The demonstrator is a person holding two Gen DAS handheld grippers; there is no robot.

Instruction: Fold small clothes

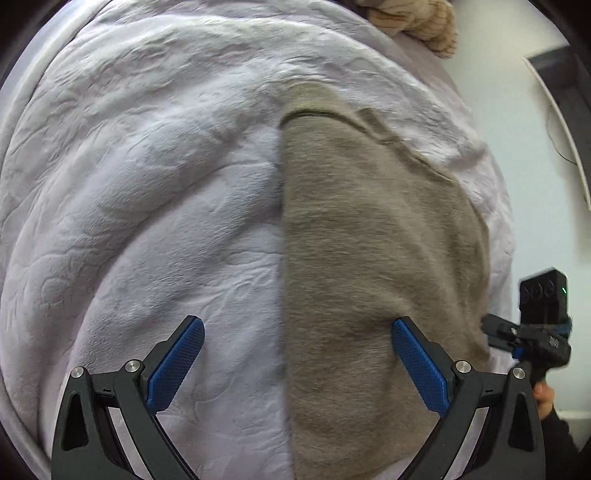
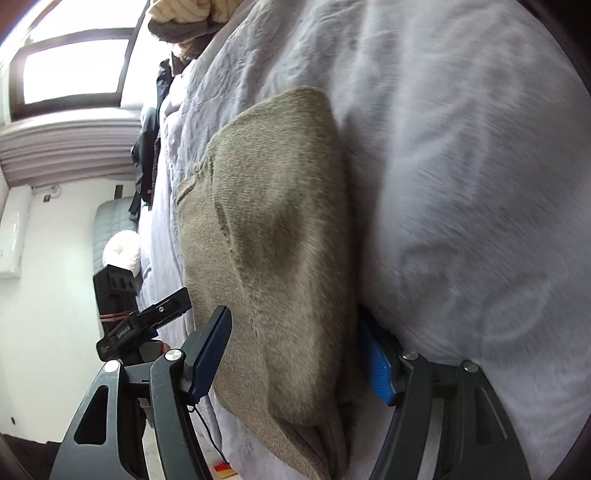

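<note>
A taupe fleece garment (image 1: 369,240) lies folded into a long strip on a pale lilac blanket (image 1: 147,184). My left gripper (image 1: 295,322) hovers open above it, straddling the garment's left edge: one blue pad is over the blanket, the other over the fleece, and neither touches. In the right wrist view the same garment (image 2: 280,229) bulges between the fingers of my right gripper (image 2: 295,343). Its jaws are opening, and its right finger (image 2: 376,362) is partly tucked under the fleece edge against the blanket (image 2: 461,184). Each view shows the other gripper: the right one (image 1: 517,332), the left one (image 2: 166,306).
A beige knit item (image 1: 413,22) sits at the far end of the bed. Dark clothes (image 2: 147,147) hang over the bed's side. Beyond the bed's edge are a white wall, a window (image 2: 74,62), a grey quilted pad (image 2: 110,218) and a white fluffy bundle (image 2: 122,251).
</note>
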